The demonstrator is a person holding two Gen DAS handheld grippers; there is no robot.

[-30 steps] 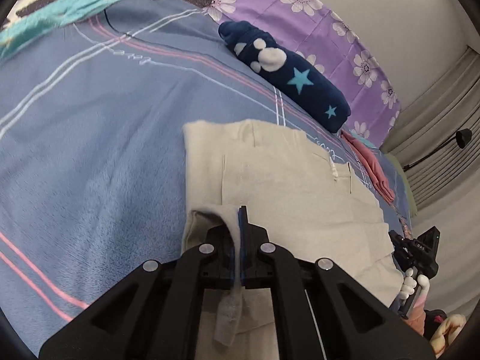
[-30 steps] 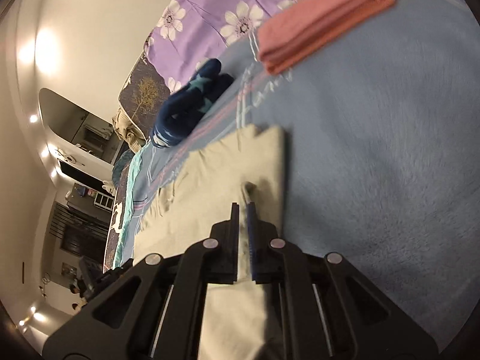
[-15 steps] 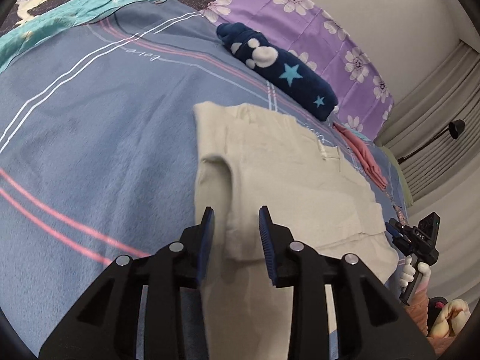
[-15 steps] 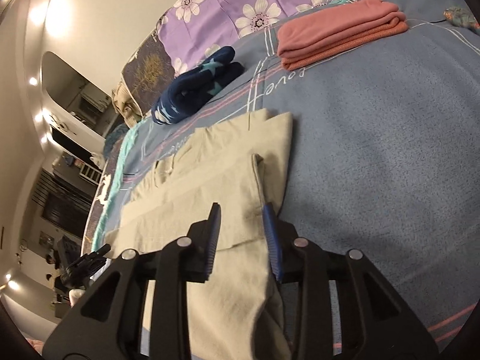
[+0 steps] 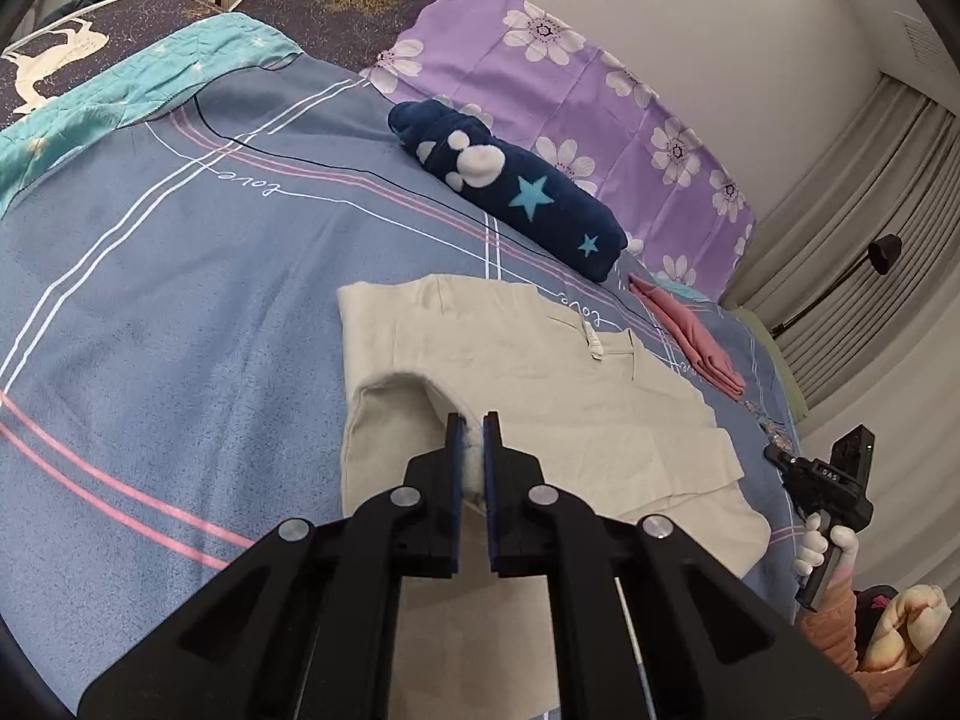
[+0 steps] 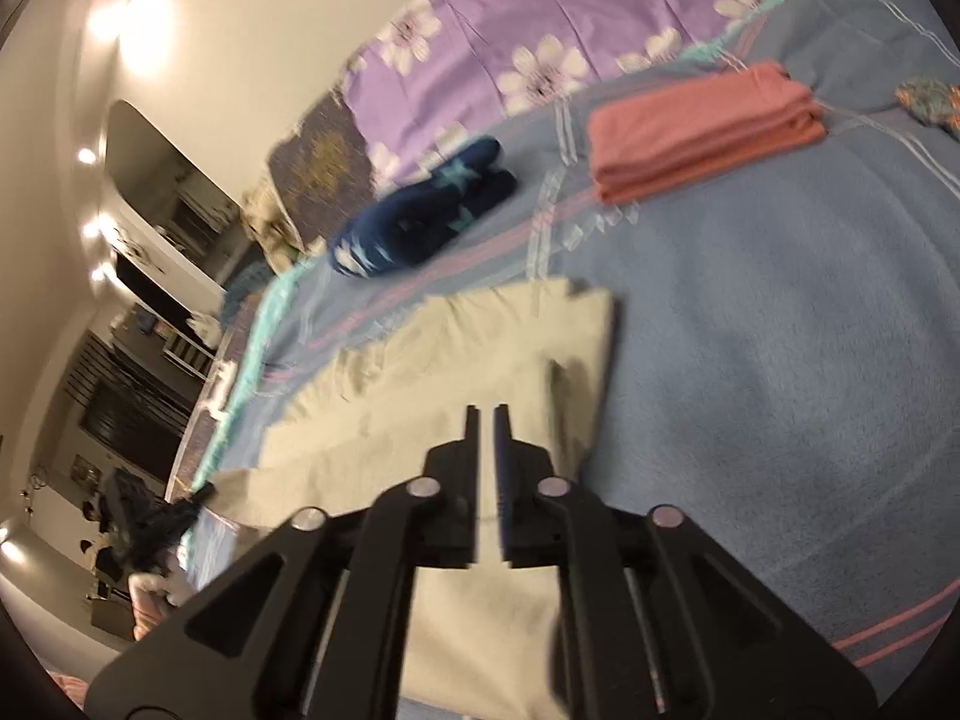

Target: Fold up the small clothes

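Now the cream garment [image 5: 510, 372] lies flat on the blue bedspread [image 5: 180, 312], partly folded, with the navy star bundle [image 5: 510, 192] beyond it near the purple flowered pillow [image 5: 570, 90] and the folded pink stack [image 6: 702, 126] well apart from it. At its near edge the left gripper [image 5: 474, 420] is clenched on a raised fold of the cream cloth. At the garment's other near corner the right gripper [image 6: 486, 414] is closing; blur hides whether cloth sits between its jaws
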